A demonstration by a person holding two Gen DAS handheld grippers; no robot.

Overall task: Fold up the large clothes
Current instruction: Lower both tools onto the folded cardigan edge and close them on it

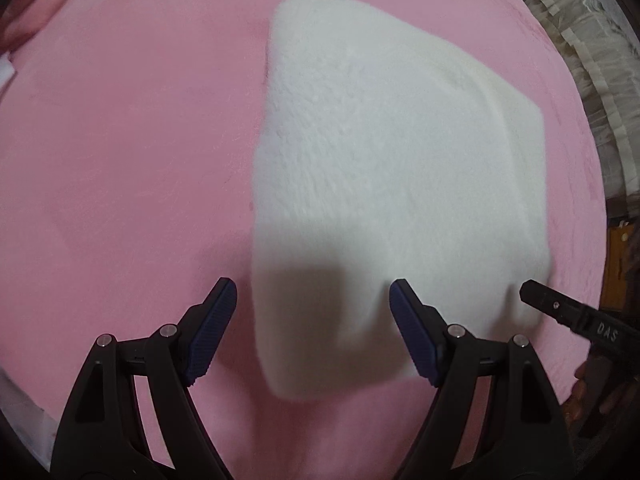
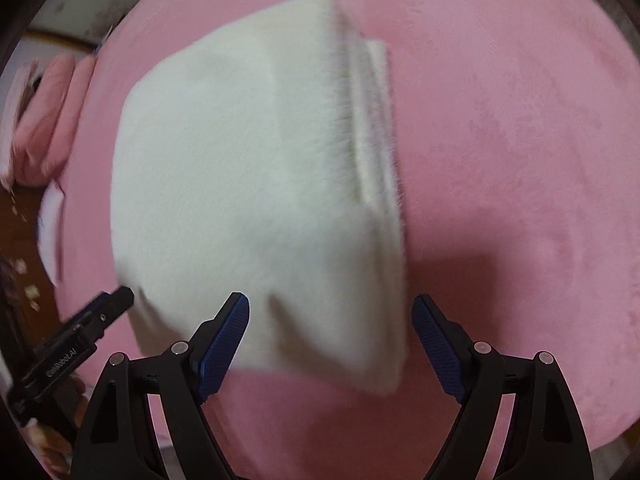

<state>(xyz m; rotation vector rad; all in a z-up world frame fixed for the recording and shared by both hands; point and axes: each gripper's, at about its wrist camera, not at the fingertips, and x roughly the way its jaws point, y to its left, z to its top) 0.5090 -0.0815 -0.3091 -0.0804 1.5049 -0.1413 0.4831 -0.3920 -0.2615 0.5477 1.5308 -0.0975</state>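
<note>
Both views were motion-blurred. A folded white fleece garment (image 1: 400, 184) lay on the pink bed cover (image 1: 120, 160). Left gripper (image 1: 314, 328) and right gripper (image 2: 330, 344) hung over its near corners, jaws wide, holding nothing. Only the right wrist view showed the stacked layer edges (image 2: 376, 128); garment type unreadable.

folded garment (image 1: 392, 184) on bedcover (image 1: 120, 160) | left gripper (image 1: 312, 332), right gripper (image 2: 330, 344) above near edge
</note>
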